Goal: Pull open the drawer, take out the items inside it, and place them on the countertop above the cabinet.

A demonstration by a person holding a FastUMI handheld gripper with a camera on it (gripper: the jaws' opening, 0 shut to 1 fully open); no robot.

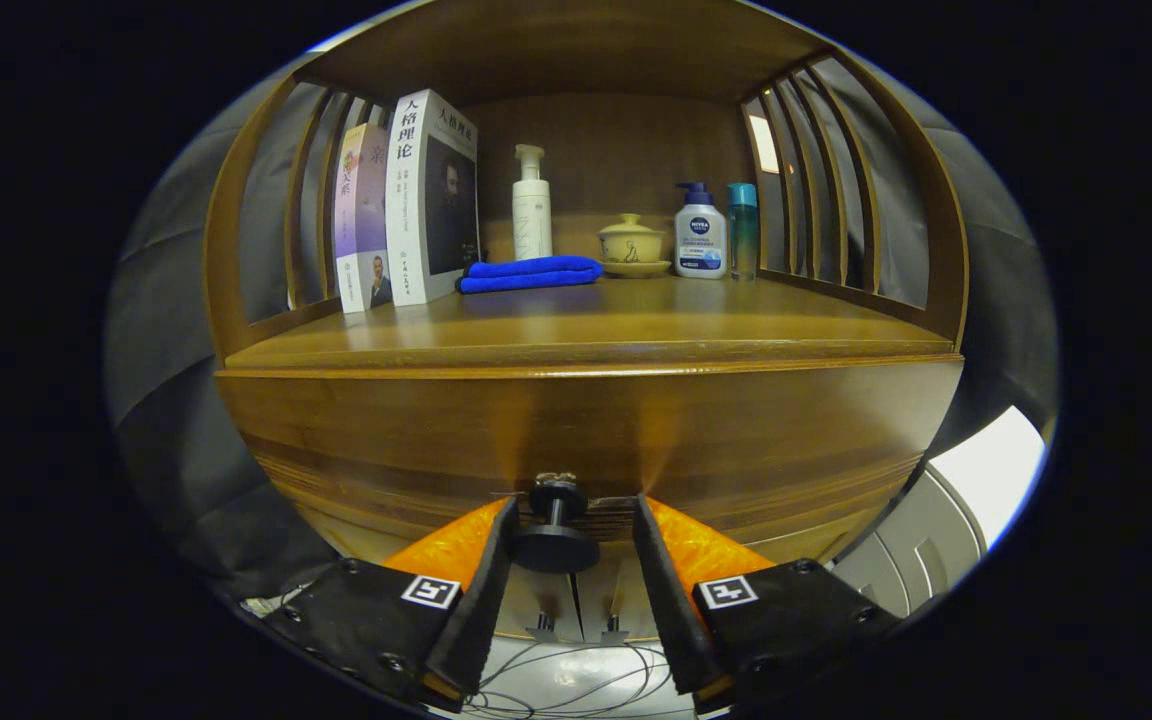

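1. The gripper [570, 520] is being held low in front of the wooden cabinet, with its two fingers spread apart and angled toward each other at the tips.
2. The drawer knob [554, 530], a dark round pull on a short stem, is being framed between the fingertips; the left finger is sitting close to its disc, while a gap is being left on the right, so the knob is not being clamped.
3. The drawer front [586, 440], a wide brown wooden panel, is being seen closed just beyond the fingers, directly under the countertop edge.
4. Loose thin cables [576, 685] are being seen on the pale floor below the fingers.
5. The countertop [636, 330] is being shown above the drawer as a flat wooden shelf bounded by slatted side walls.
6. A folded blue cloth [531, 273] is being kept toward the back of the countertop.
7. Two upright books [406, 205] are being stood just left of the cloth.
8. Behind the cloth, a white pump bottle [531, 205] is being stood near the rear wall.
9. To the right, a lidded yellow teacup [632, 245] on its saucer, a white and blue pump bottle [700, 232] and a teal bottle [742, 228] are being lined up side by side.
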